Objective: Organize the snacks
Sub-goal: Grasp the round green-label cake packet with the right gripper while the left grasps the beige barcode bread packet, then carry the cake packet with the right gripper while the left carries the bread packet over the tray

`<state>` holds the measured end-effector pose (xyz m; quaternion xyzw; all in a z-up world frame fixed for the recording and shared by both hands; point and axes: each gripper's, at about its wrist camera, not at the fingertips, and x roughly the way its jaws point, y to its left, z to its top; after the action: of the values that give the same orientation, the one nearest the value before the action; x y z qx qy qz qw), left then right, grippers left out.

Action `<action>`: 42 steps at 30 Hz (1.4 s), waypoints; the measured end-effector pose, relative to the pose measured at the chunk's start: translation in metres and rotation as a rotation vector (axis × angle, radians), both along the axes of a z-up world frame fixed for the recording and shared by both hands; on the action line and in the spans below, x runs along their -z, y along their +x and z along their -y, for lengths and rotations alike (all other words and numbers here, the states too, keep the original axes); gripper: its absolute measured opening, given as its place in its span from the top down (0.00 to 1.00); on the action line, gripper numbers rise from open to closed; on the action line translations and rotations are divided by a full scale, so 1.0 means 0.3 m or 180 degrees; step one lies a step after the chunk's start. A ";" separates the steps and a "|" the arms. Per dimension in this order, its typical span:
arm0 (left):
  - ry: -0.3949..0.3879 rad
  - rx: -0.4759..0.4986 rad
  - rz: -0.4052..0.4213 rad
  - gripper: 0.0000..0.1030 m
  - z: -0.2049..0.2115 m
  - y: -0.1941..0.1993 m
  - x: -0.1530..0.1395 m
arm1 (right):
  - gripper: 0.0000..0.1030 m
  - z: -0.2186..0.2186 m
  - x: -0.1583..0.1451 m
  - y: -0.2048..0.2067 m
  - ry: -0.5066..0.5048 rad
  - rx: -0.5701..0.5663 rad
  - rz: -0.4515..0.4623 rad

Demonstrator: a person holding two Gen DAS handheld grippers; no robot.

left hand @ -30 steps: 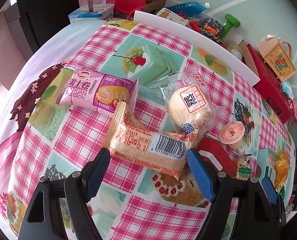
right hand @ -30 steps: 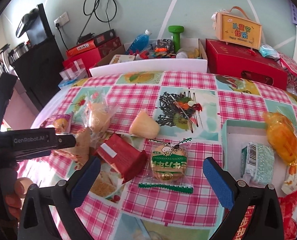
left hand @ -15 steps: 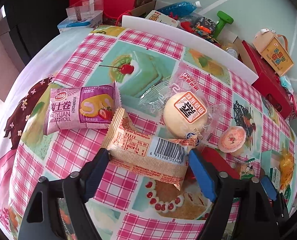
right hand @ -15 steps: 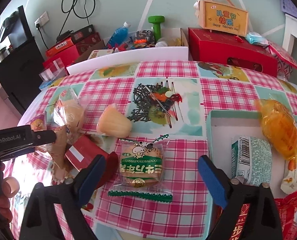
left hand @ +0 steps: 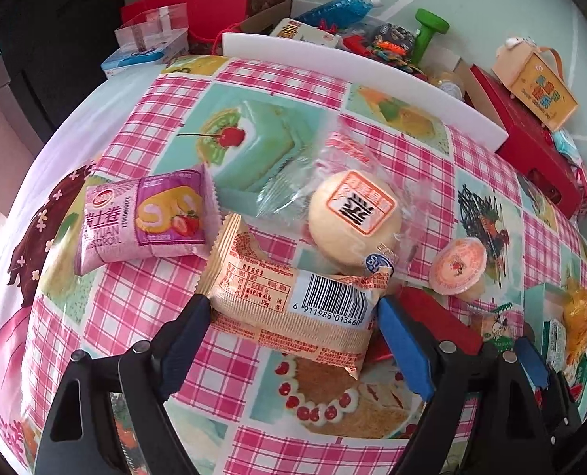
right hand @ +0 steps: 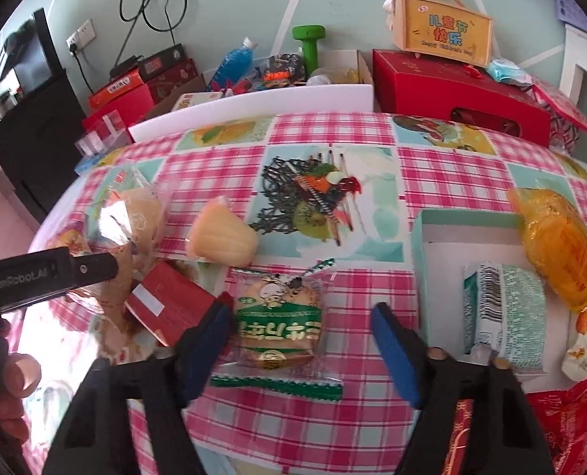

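Note:
My left gripper (left hand: 289,312) is open, its jaws either side of an orange barcode snack packet (left hand: 293,301) lying on the checked tablecloth; the pads look close to its ends. Beside it lie a pink swiss-roll pack (left hand: 147,217), a round bun in clear wrap (left hand: 353,213), a jelly cup (left hand: 457,265) and a red packet (left hand: 436,320). My right gripper (right hand: 301,324) is open around a green-labelled biscuit pack (right hand: 279,324). A teal-rimmed box (right hand: 418,245) at the right holds a green-white pack (right hand: 507,312) and an orange-wrapped snack (right hand: 562,253).
The left gripper's body (right hand: 44,277) and a hand show at the left of the right wrist view. A white foam board (right hand: 254,107) lines the table's far edge. Red boxes (right hand: 455,91), a green dumbbell (right hand: 309,43) and a blue bottle (right hand: 234,59) stand behind it.
Both grippers have moved forward and down. The left jaws now flank the barcode packet; the right jaws have narrowed somewhat and flank the green biscuit pack.

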<state>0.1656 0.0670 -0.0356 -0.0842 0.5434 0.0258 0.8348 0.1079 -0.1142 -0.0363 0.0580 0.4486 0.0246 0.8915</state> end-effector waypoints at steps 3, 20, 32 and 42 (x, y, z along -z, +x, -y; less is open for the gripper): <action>0.0135 0.0057 -0.0062 0.16 0.028 0.001 0.007 | 0.30 -0.003 0.002 0.000 -0.0021 -0.0026 -0.0009; 0.0248 0.0023 -0.0170 0.16 0.028 0.008 0.065 | 0.45 -0.043 0.025 -0.005 -0.0359 -0.0142 -0.0089; 0.0303 -0.0055 -0.0130 0.25 0.037 0.001 0.052 | 0.48 -0.037 0.016 -0.012 -0.0329 -0.0166 -0.0081; 0.0192 -0.0102 -0.0105 0.29 0.022 -0.025 0.001 | 0.49 -0.028 -0.026 -0.023 -0.0271 -0.0153 0.0024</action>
<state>0.1581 0.0605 -0.0359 -0.0672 0.5547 0.0569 0.8274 0.1010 -0.1057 -0.0286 0.0092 0.4471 0.0271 0.8940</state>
